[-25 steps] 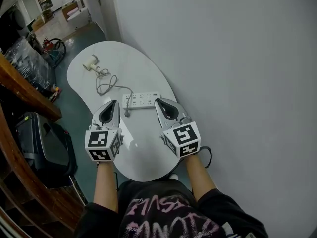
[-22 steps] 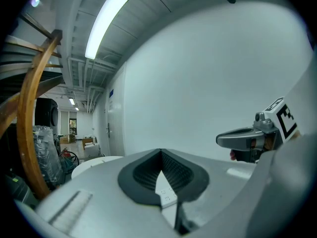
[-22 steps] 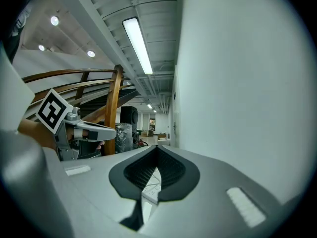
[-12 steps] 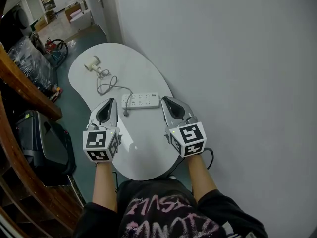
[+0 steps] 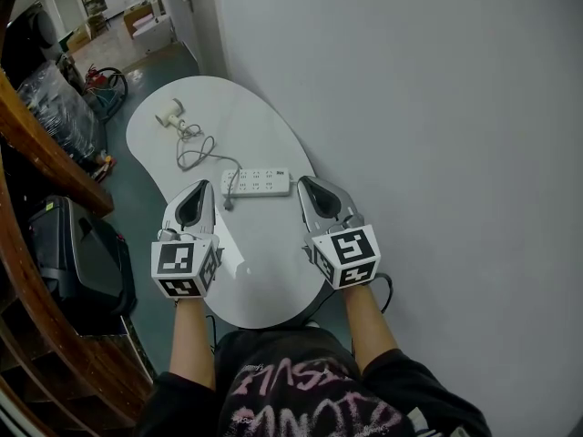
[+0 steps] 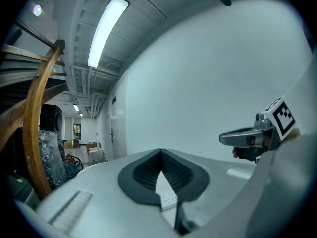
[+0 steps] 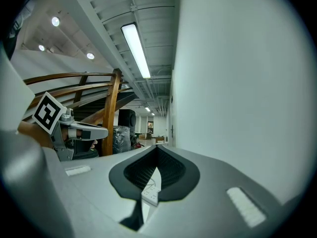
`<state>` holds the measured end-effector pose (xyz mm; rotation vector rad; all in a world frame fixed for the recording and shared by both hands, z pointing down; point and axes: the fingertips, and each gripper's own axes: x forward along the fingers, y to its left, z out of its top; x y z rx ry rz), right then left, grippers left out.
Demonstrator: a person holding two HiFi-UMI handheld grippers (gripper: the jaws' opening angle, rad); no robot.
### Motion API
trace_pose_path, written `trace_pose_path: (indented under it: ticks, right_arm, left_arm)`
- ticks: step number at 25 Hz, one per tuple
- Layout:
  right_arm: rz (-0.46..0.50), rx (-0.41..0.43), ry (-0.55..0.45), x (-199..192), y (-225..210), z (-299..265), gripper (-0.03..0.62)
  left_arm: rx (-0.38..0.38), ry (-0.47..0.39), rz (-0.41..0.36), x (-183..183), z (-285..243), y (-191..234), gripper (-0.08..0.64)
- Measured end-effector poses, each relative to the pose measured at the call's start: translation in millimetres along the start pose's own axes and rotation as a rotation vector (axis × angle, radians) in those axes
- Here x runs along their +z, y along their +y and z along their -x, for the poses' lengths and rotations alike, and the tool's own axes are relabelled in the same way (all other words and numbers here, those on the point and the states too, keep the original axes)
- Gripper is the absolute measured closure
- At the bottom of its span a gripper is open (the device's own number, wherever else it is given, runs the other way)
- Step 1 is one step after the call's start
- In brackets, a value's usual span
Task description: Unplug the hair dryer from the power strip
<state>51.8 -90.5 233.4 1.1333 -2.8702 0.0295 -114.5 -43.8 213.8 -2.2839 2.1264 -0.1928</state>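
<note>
Nearest the person, the left gripper [image 5: 201, 189] sits just short of the power strip's [image 5: 257, 182] left end and the right gripper [image 5: 306, 183] just off its right end. Both pairs of jaws are pressed together on nothing. The strip lies across the white table [image 5: 264, 285]. Beyond it, the looped cord [image 5: 194, 154] runs from its left end to the hair dryer [image 5: 168, 115].

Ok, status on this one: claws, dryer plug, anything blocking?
Left claw and right claw shut, empty, short of strip. Dryer cord reaches strip's left end. Nothing blocking.
</note>
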Motion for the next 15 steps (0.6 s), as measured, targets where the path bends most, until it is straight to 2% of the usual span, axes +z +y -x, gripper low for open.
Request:
trace_pose_path:
  ticks: [15]
  right_arm:
    - [-0.001, 0.013, 0.002, -4.7, -0.3, 0.6, 0.583]
  left_arm:
    - [-0.002, 0.008, 0.004, -4.9, -1.6, -7.2, 0.554]
